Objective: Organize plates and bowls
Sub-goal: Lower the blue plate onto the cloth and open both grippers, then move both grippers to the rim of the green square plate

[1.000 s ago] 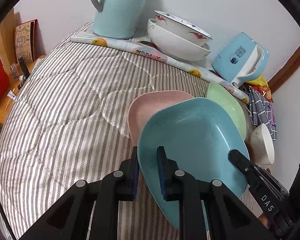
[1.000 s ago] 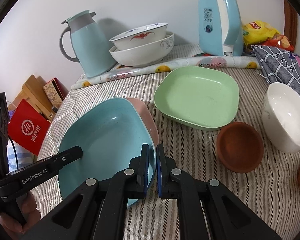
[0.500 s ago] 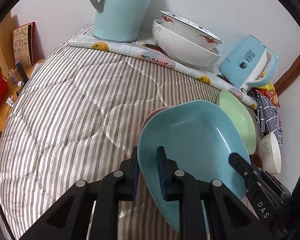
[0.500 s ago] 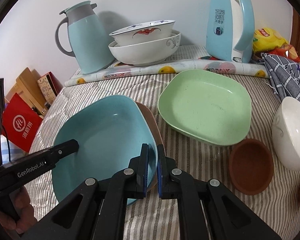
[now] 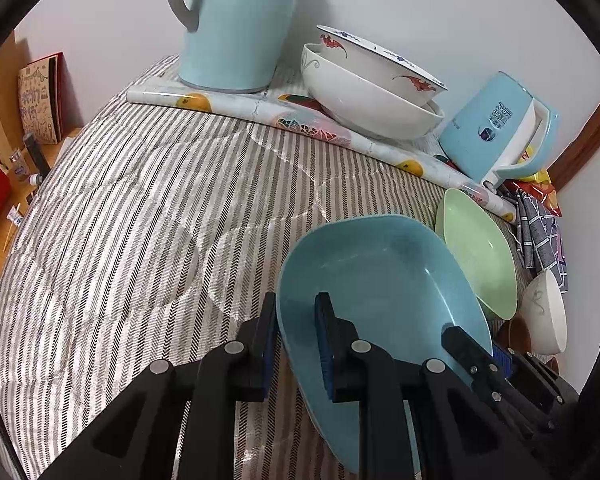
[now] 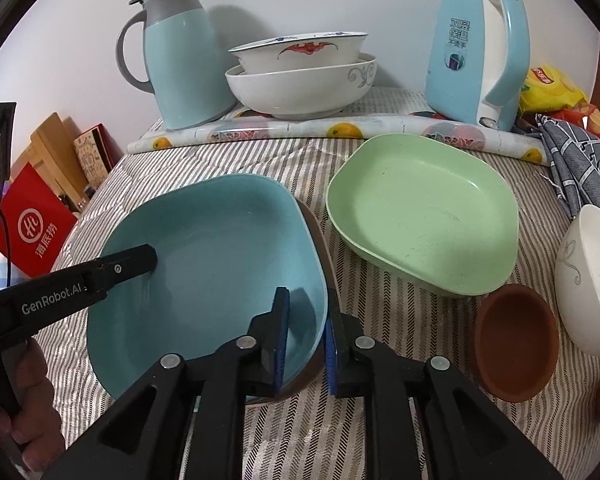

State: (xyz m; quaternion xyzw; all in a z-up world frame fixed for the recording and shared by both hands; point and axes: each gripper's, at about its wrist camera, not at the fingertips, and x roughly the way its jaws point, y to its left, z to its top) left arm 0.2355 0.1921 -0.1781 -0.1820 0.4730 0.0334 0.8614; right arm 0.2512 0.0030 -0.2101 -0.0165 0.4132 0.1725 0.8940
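Note:
A blue squarish plate (image 5: pixel 380 272) (image 6: pixel 212 260) lies on a pink plate, of which only a dark rim (image 6: pixel 320 248) shows at its right edge. My left gripper (image 5: pixel 296 308) straddles the blue plate's near rim. Its jaws are opening, with a gap beside the inner pad. My right gripper (image 6: pixel 306 312) straddles the opposite rim. Its jaws are opening too, and the pads stand off both stacked rims. Each gripper's finger shows in the other view, the left (image 6: pixel 140 258) and the right (image 5: pixel 460 340). A green plate (image 6: pixel 420 216) rests just right of the stack.
A brown small bowl (image 6: pixel 516 340) and a white bowl (image 6: pixel 592 276) sit at the right. Two stacked white bowls (image 6: pixel 300 80), a blue jug (image 6: pixel 180 60), a kettle (image 6: pixel 472 60) and a rolled fruit-print sheet (image 6: pixel 340 130) line the back. A checked cloth (image 6: pixel 580 160) lies far right.
The blue plate came down over the pink plate, which now barely shows. Both grippers' jaws have widened a little around the rim.

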